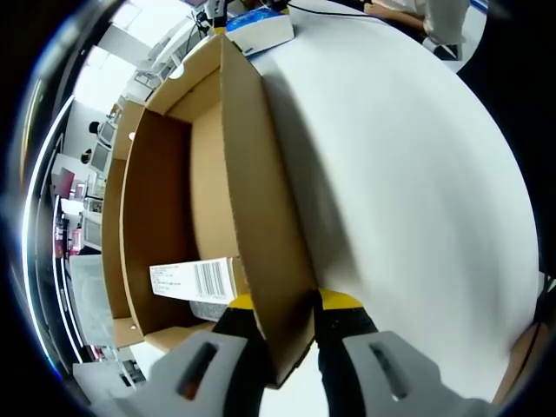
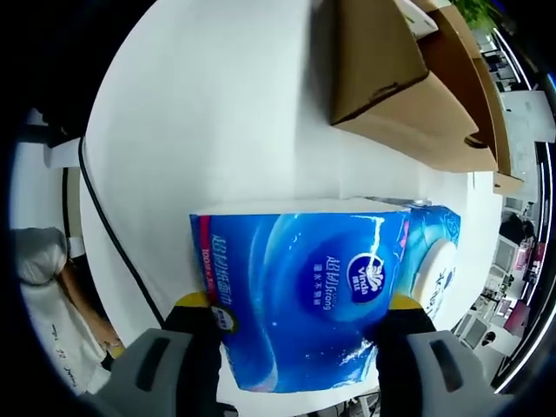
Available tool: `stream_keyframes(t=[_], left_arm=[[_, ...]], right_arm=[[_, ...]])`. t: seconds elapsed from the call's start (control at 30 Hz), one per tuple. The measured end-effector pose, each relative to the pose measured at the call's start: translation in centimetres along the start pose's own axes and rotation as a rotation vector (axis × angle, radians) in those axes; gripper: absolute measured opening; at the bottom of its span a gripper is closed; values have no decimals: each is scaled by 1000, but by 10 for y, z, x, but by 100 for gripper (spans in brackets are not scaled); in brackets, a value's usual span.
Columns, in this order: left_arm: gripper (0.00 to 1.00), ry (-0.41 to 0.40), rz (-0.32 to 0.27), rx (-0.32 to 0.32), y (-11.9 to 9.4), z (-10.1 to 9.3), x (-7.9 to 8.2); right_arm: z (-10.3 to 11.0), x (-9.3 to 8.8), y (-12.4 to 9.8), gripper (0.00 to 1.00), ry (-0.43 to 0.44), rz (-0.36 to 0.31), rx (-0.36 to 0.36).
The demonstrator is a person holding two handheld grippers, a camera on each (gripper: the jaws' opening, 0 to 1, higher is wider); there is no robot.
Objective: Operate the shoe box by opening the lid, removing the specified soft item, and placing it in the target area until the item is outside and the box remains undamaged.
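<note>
A white table (image 1: 408, 174) holds an open cardboard box (image 1: 165, 208). The left gripper (image 1: 287, 326) is clamped on the box's side wall. The right gripper (image 2: 300, 317) is closed around a blue tissue pack (image 2: 304, 287), outside the box, near its corner, resting on the table.

You have one cardboard shoe box (image 1: 174, 208) ahead of your left gripper (image 1: 285, 343), its one raised lid (image 1: 261, 217) caught between the jaws. One barcode label (image 1: 193, 280) sits on its near wall. One blue tissue pack (image 2: 304, 291) fills your right gripper (image 2: 300, 347). One black cable (image 2: 113, 243) runs to that gripper's left.
</note>
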State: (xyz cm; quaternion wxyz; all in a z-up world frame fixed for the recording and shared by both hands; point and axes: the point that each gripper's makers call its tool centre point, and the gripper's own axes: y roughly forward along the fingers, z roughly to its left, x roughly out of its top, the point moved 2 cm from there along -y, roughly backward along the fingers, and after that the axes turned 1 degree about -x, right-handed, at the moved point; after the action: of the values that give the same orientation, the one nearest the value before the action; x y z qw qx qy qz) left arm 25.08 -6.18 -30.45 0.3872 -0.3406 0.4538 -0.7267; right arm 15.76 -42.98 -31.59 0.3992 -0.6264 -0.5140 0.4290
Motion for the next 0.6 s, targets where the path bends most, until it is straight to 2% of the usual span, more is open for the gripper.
stream_keyframes(t=[0.6], left_arm=[[18,-1,1,0,-1,-3,1]], right_arm=[[-1,0,-6,68,-20,-1,-14]])
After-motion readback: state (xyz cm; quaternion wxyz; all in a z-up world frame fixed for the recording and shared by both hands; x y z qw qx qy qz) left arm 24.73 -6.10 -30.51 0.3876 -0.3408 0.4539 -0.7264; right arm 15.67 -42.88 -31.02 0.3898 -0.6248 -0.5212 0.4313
